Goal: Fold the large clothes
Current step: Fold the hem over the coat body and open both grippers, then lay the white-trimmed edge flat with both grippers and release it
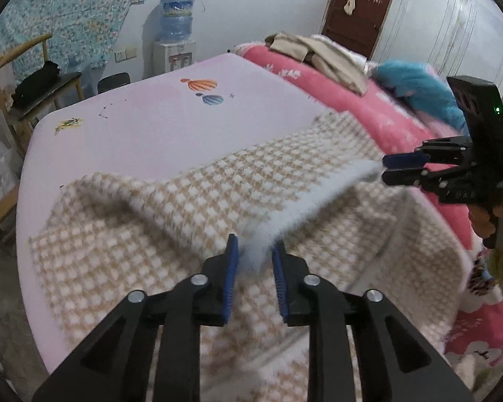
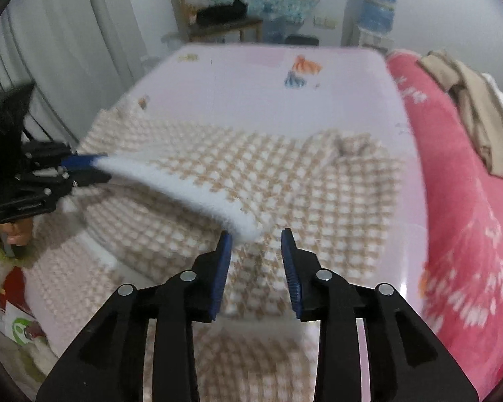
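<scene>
Pale pink bed sheet (image 1: 144, 134) with small balloon prints covers the bed; a pink floral blanket (image 1: 362, 100) lies along its right side, carrying folded beige clothes (image 1: 318, 55) and a blue plush item (image 1: 419, 90). Background: water dispenser (image 1: 175, 33) against the wall, wooden chair (image 1: 33, 77) to the left, brown door (image 1: 362, 10) at the back. Task item: a beige-and-white checked knit garment (image 1: 218, 184) spread on the sheet, its white fuzzy hem (image 1: 318, 197) lifted off the bed and stretched between both tools. Left hand-held gripper (image 1: 255, 261): the hem end sits between the blue pads, yet gaps show on both sides in the left wrist view; in the right wrist view the same gripper (image 2: 94, 167) looks pinched on the hem end. Logged as grasping the hem. Right hand-held gripper (image 2: 256, 244): jaws spread in its own view, the hem corner (image 2: 248, 229) touching only the left pad; in the left wrist view this gripper (image 1: 385, 167) appears closed at the hem's far end. Views conflict, so its state cannot be told. Motion blur on the fabric in both views.
</scene>
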